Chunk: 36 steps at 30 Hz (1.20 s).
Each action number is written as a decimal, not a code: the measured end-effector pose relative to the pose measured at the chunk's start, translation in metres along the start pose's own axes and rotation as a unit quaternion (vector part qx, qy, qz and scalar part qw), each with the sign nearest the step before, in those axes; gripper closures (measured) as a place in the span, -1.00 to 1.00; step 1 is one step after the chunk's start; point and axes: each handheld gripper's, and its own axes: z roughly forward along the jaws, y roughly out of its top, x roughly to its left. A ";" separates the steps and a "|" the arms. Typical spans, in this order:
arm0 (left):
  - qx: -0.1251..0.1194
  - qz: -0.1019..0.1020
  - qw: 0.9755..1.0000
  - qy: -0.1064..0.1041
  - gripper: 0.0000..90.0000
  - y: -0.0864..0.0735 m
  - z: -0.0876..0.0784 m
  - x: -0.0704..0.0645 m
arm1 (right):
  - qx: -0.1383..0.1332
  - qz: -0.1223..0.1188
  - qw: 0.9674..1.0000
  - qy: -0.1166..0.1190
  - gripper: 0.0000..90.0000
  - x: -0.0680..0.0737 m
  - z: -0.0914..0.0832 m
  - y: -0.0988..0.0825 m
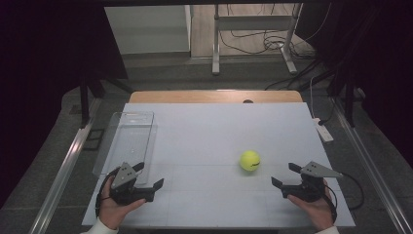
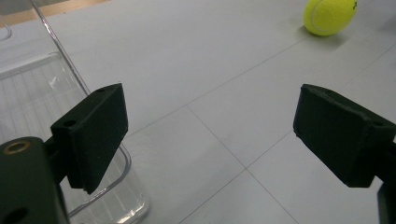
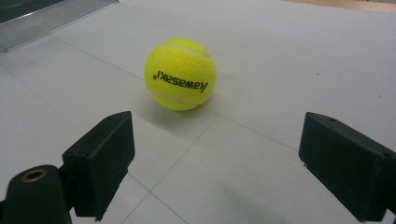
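Note:
A yellow tennis ball [image 1: 250, 160] with black lettering lies on the white table top [image 1: 209, 131], right of the middle. My right gripper [image 1: 285, 175] is held near the front right, open and empty, its jaws pointing at the ball [image 3: 180, 73] a short way ahead. My left gripper [image 1: 150, 176] is at the front left, open with nothing between its jaws. In the left gripper view [image 2: 212, 135] the ball [image 2: 328, 16] sits far off at the upper right. A clear plastic tray [image 1: 125, 141] lies just behind the left gripper.
The clear tray's rounded corner [image 2: 123, 179] sits right beside my left jaw. A white power strip [image 1: 323, 130] rests at the table's right edge. A wooden strip [image 1: 214, 96] borders the far edge, with metal frame legs and cables on the floor beyond.

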 end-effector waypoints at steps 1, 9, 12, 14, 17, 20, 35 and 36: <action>0.000 0.000 1.000 0.000 -0.76 0.000 0.000 0.000 | 0.000 0.000 1.000 0.001 -0.76 0.000 0.000 0.000; -0.001 -0.004 1.000 0.000 -0.76 -0.001 0.000 0.001 | 0.001 -0.002 1.000 0.003 -0.76 0.001 0.000 0.000; -0.001 -0.005 1.000 0.000 -0.76 -0.001 0.000 0.001 | 0.004 -0.004 1.000 0.004 -0.76 0.001 0.001 0.000; -0.001 -0.005 1.000 0.000 -0.76 -0.001 0.000 0.001 | 0.003 -0.003 1.000 0.005 -0.76 0.001 0.002 0.000; -0.002 -0.004 1.000 0.001 -0.75 0.000 0.000 0.001 | 0.003 -0.004 1.000 0.005 -0.76 0.001 0.001 0.000; -0.002 -0.004 1.000 0.001 -0.75 0.000 0.000 0.001 | 0.002 -0.003 1.000 0.005 -0.75 0.001 0.001 0.000; -0.003 -0.004 1.000 0.000 -0.75 0.001 0.000 0.000 | 0.002 -0.004 1.000 0.011 -0.75 0.002 0.001 0.000; -0.003 -0.004 1.000 0.000 -0.75 0.001 0.000 0.000 | 0.002 -0.004 1.000 0.011 -0.75 0.002 0.001 0.000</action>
